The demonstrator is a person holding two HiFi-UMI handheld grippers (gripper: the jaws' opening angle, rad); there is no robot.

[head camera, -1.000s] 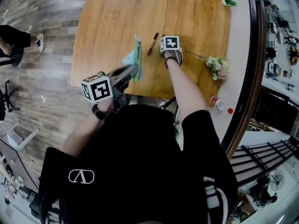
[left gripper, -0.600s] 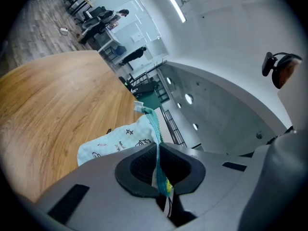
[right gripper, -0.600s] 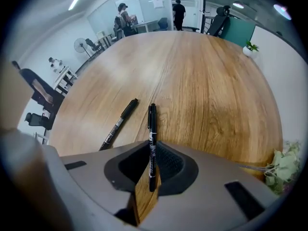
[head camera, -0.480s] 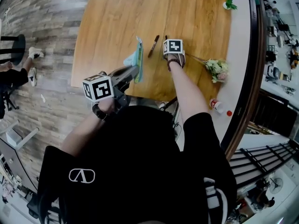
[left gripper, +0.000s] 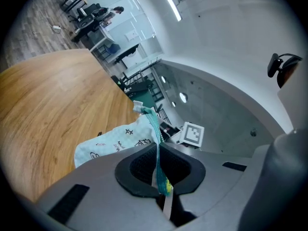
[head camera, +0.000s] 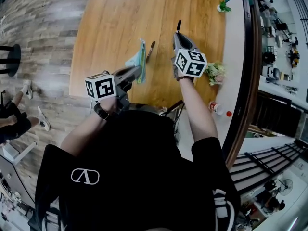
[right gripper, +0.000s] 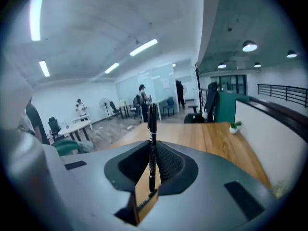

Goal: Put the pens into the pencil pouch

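Note:
In the head view my left gripper (head camera: 140, 71) is shut on the teal zipper edge of a light-blue printed pencil pouch (head camera: 138, 60), whose body hangs over the wooden table (head camera: 110, 23). The left gripper view shows the pouch (left gripper: 113, 142) draped ahead of the jaws of the left gripper (left gripper: 158, 166). My right gripper (head camera: 179, 38) is lifted above the table, its jaws having just closed on a black pen (head camera: 178, 26) that sticks out past them. In the right gripper view that pen (right gripper: 152, 129) stands between the pads of the right gripper (right gripper: 152, 170). A second, dark pen (head camera: 150, 51) lies on the table beside the pouch.
A flower bunch (head camera: 215, 73) lies at the table's right edge, beside my right hand. A small potted plant (head camera: 223, 6) stands at the far right. A red-capped bottle (head camera: 217, 109) lies on the white ledge. A black stool (head camera: 9, 57) stands on the floor at left.
My right gripper has risen from the table and tilted up, carrying one black pen with it. One pen stays on the table. The left gripper still holds the pouch in place.

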